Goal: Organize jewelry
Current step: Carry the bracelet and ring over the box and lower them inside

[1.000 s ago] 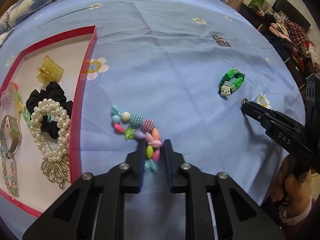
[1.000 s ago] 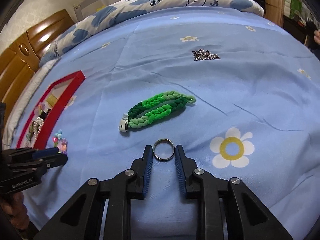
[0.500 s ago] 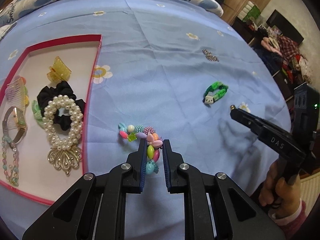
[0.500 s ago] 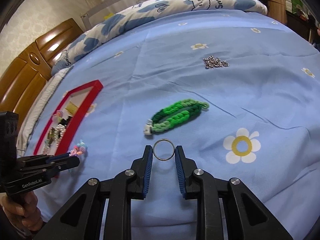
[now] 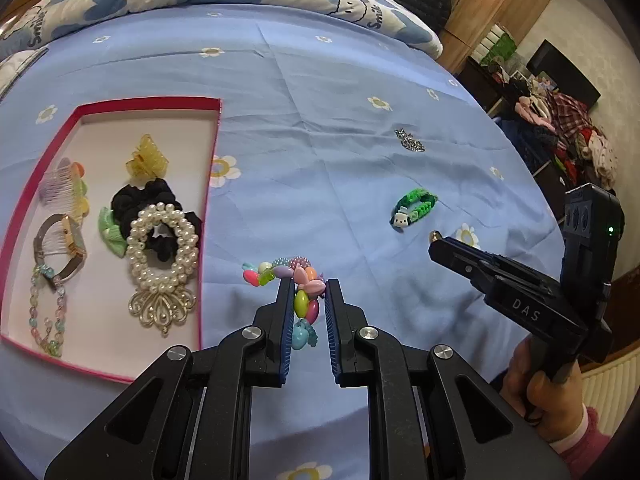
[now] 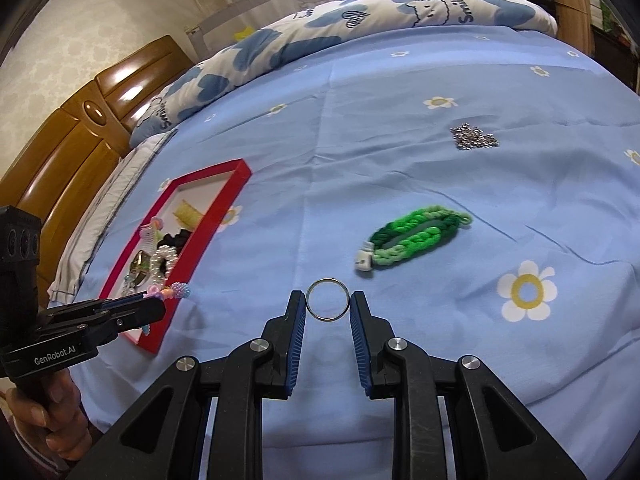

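Observation:
My left gripper [image 5: 307, 286] is shut on a colourful bead bracelet [image 5: 304, 304] and holds it above the blue bedsheet, right of the red-rimmed jewelry tray [image 5: 210, 184]. The bracelet's loose end [image 5: 260, 274] hangs to the left. My right gripper [image 6: 327, 300] is shut on a thin silver ring [image 6: 327, 300], held above the sheet. It also shows in the left wrist view [image 5: 434, 236]. A green braided bracelet [image 6: 412, 238] with a white charm lies just beyond the ring, also in the left wrist view [image 5: 412, 208].
The tray holds a pearl scrunchie [image 5: 162, 248], black scrunchie [image 5: 144, 196], yellow claw clip [image 5: 146, 158], comb [image 5: 62, 188], watch [image 5: 60, 240] and bead chain [image 5: 44, 320]. A small silver chain pile [image 6: 474, 138] lies farther back. Pillows [image 6: 360, 12] line the bed's far edge.
Both grippers have risen from the sheet with their loads: the bead bracelet in the left, the ring in the right. The bed and tray look farther away.

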`<state>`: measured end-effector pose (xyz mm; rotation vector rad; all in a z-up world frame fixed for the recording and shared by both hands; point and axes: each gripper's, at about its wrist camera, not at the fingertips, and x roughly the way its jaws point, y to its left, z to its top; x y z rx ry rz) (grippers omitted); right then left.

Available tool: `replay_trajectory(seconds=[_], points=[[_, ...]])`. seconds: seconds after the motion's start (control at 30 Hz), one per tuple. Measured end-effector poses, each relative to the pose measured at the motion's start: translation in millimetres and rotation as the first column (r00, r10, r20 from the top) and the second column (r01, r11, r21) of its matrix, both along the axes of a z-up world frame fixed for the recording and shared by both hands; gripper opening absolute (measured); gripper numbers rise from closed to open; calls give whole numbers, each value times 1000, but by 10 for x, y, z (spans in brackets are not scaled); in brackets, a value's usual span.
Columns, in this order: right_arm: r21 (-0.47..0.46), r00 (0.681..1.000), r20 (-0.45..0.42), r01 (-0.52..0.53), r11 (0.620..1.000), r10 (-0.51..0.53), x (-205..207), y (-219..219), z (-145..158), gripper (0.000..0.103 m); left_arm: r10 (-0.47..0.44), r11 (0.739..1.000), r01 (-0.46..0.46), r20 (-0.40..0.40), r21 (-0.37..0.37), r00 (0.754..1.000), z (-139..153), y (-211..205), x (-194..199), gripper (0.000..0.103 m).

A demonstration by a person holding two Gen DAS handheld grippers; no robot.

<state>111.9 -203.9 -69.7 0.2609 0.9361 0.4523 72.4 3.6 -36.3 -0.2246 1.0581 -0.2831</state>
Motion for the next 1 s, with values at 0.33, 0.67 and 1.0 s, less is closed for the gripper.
replay_trajectory(seconds=[0.33,0.67,1.0], points=[[6,999,12,-52,999,52,-49,237,86,23,47,999,-47,28,-15,998,126,194,-117,13],[9,992,31,-121,993,120,-99,552,192,23,123,992,-122,40,-30,992,168,508,-233,13],[17,978,39,-207,978,206,-119,970,280,23,204,979,-202,48,-41,978,179,906,-346,13]])
